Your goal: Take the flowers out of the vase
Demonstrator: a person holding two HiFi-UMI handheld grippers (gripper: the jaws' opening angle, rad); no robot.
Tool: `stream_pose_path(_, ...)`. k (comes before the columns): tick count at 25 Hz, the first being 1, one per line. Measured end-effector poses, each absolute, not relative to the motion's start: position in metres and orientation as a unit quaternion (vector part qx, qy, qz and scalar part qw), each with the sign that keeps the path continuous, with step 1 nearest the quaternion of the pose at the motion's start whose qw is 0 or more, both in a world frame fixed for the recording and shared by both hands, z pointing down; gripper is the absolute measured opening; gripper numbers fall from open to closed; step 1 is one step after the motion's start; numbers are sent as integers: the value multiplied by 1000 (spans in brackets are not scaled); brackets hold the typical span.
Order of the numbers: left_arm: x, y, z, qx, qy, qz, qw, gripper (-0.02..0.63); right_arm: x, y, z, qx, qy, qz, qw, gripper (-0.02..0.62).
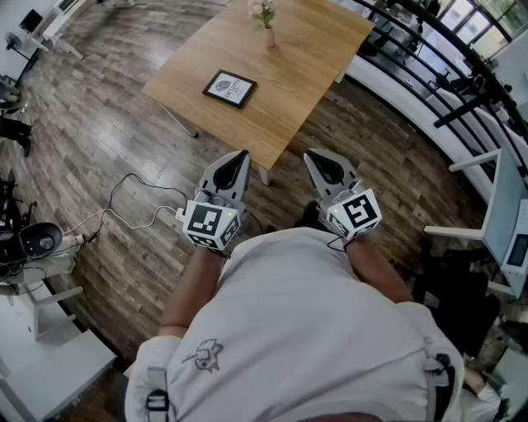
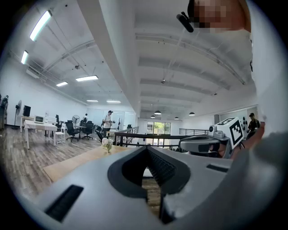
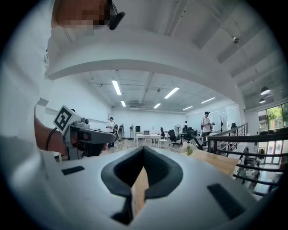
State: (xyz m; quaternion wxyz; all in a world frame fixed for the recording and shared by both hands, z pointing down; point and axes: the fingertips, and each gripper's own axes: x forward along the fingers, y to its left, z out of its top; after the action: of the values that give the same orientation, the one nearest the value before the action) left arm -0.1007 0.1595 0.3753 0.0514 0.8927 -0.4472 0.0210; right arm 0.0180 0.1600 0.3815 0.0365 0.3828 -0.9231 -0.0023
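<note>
A small vase (image 1: 269,36) with pale flowers (image 1: 262,11) stands near the far end of a wooden table (image 1: 297,74). The flowers (image 2: 107,143) are small and distant in the left gripper view, and they (image 3: 188,148) look the same in the right gripper view. My left gripper (image 1: 239,155) and right gripper (image 1: 314,155) are held side by side at chest height, level, just short of the table's near corner. Both are shut and hold nothing. The jaws meet at the tip in each gripper view, on the left gripper (image 2: 146,148) and on the right gripper (image 3: 143,148).
A framed picture (image 1: 229,88) lies on the table between me and the vase. Cables (image 1: 132,206) trail over the wooden floor at left. A black railing (image 1: 462,74) runs behind the table, and a white desk (image 1: 503,206) stands at right. People stand far off in the room.
</note>
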Motion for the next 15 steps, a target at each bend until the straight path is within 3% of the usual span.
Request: stream_pose_path(15,-64,117,380,886,-460,18,59,3,62,117,392,380,-924,15,27,3)
